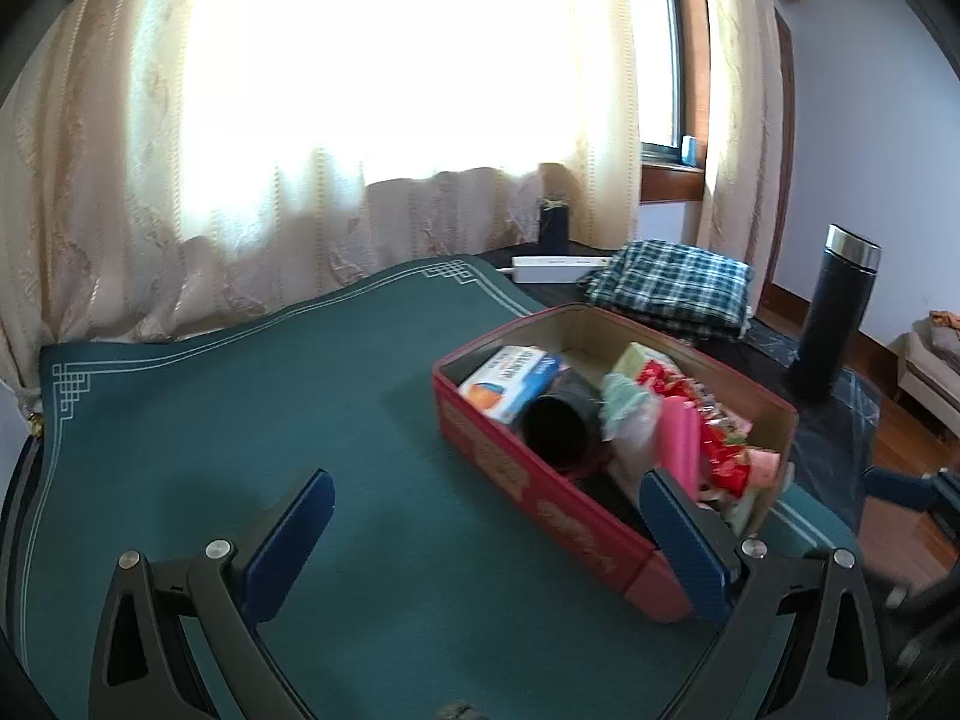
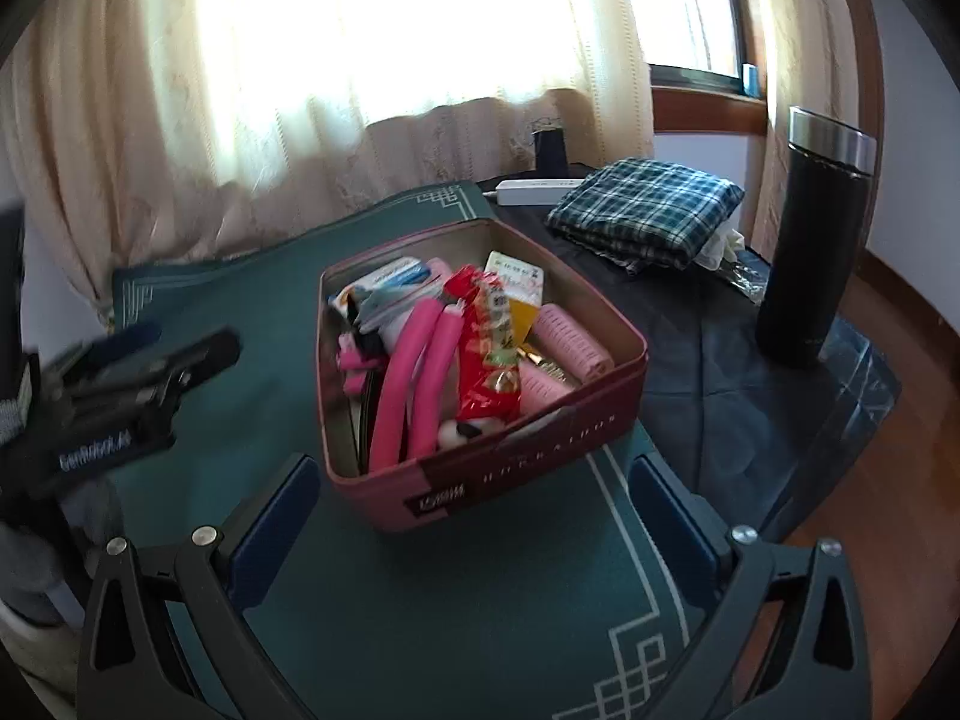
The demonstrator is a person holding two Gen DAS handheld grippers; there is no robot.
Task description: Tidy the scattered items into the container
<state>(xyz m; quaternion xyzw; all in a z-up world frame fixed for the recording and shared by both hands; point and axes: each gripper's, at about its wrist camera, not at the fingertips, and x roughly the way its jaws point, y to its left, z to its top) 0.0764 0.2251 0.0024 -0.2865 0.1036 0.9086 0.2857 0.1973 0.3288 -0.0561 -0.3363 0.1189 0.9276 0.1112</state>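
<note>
A red rectangular box (image 1: 540, 498) stands on the green mat (image 1: 240, 420) with several items in it. Inside are a blue and white carton (image 1: 510, 381), a black cylinder (image 1: 555, 426), long pink foam rollers (image 2: 420, 372), a red snack packet (image 2: 486, 348) and pale pink hair rollers (image 2: 570, 342). My left gripper (image 1: 486, 480) is open over the mat, left of the box (image 2: 528, 462), its right finger overlapping the box's near end. My right gripper (image 2: 473, 462) is open just before the box's near wall. Neither holds anything. The left gripper (image 2: 180, 348) also shows at the left of the right wrist view.
A folded plaid cloth (image 2: 648, 204) and a white power strip (image 2: 534, 189) lie behind the box. A tall black flask (image 2: 810, 240) stands at the right on dark plastic sheeting. Curtains (image 1: 300, 180) hang behind the table. Wooden floor (image 2: 870, 480) lies beyond the right edge.
</note>
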